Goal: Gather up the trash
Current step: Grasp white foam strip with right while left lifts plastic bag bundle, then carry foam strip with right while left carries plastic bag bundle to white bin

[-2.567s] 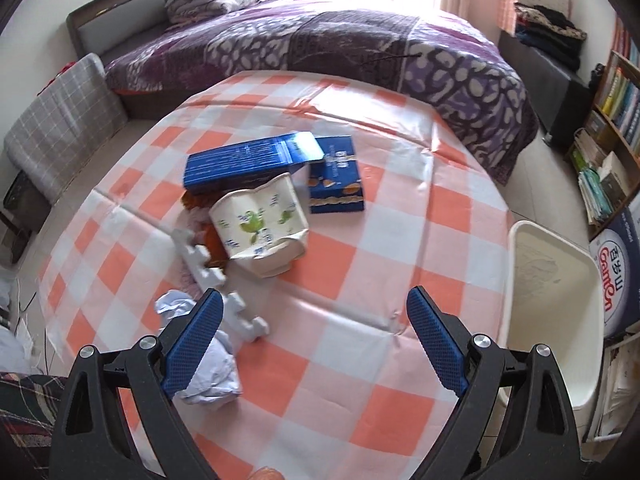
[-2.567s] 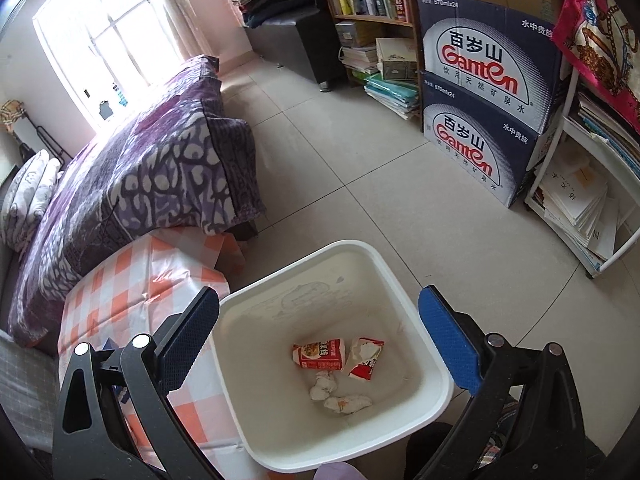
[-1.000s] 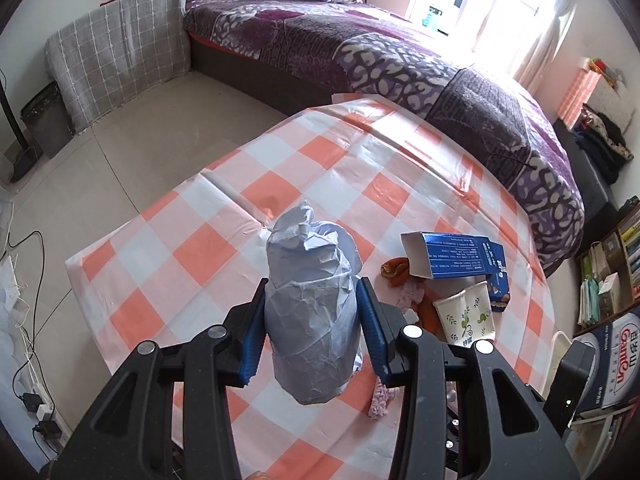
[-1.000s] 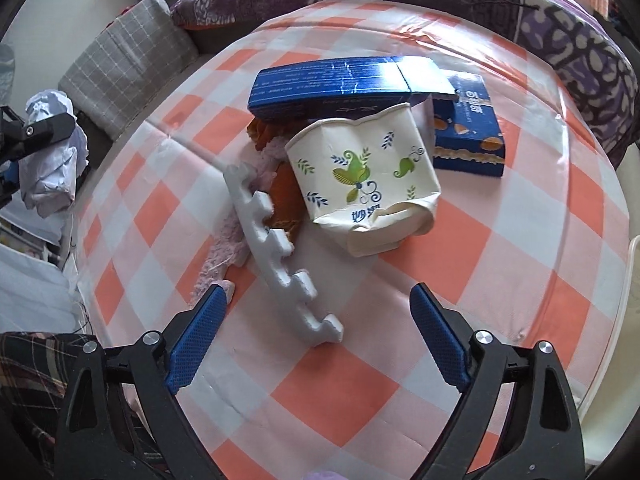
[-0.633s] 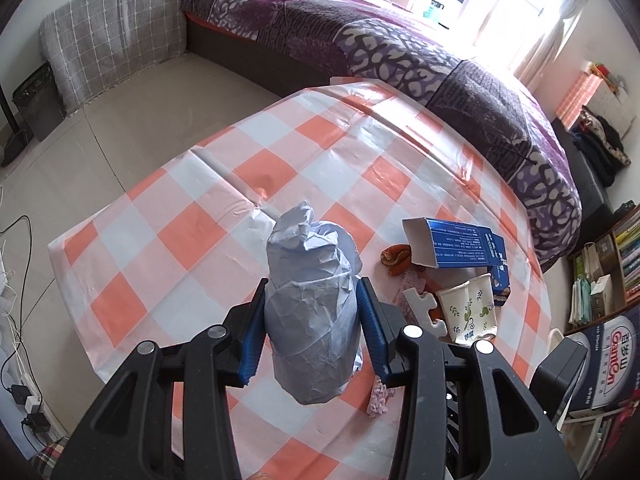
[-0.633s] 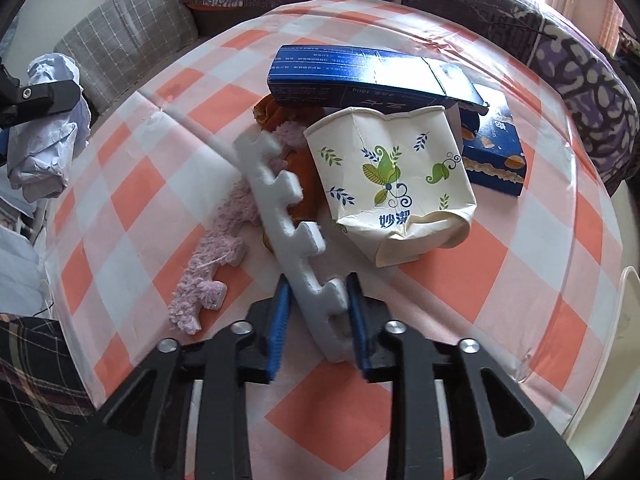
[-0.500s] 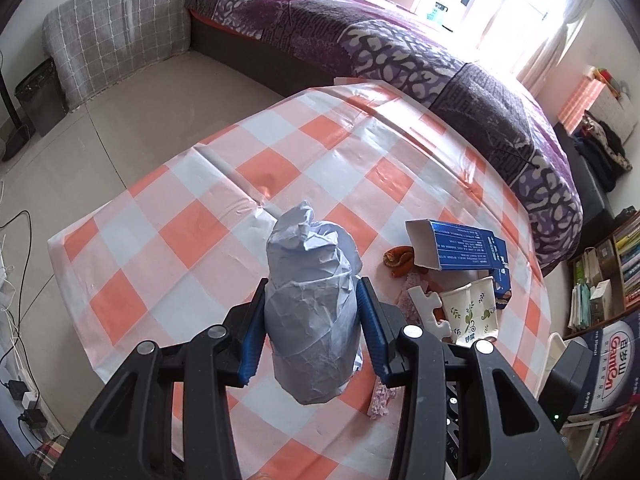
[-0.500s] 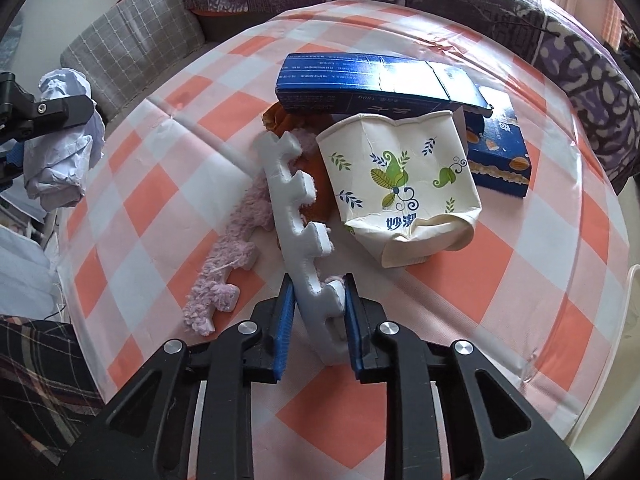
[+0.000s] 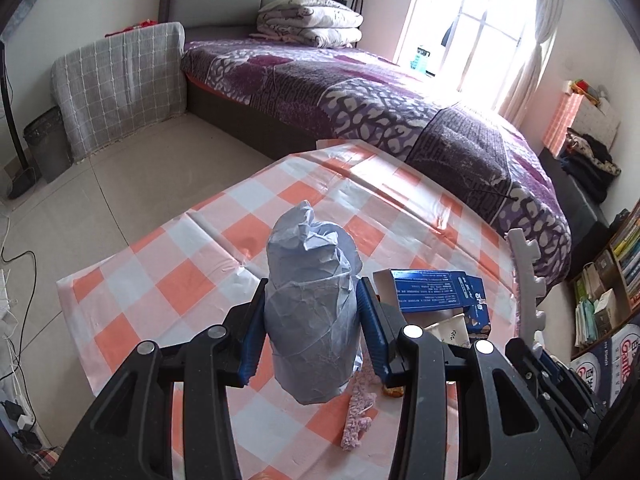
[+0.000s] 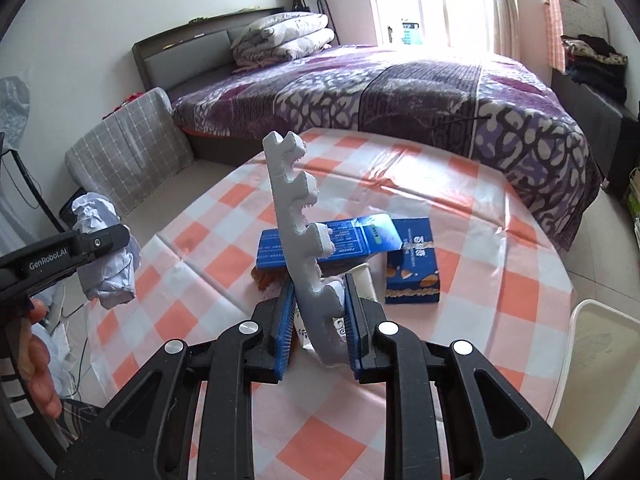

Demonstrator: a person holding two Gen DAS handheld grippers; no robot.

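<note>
Both tongs hold trash; foam strip (image 10: 298,240) now lifted upright.

Table (image 10: 460,208) is covered by an orange-and-white checked cloth. On it are seen: a long blue carton (image 10: 344,240), a smaller blue box (image 10: 414,268) just beside it, a partly hidden paper cup (image 9: 450,330), and a pink fuzzy strip (image 9: 356,416).
</note>
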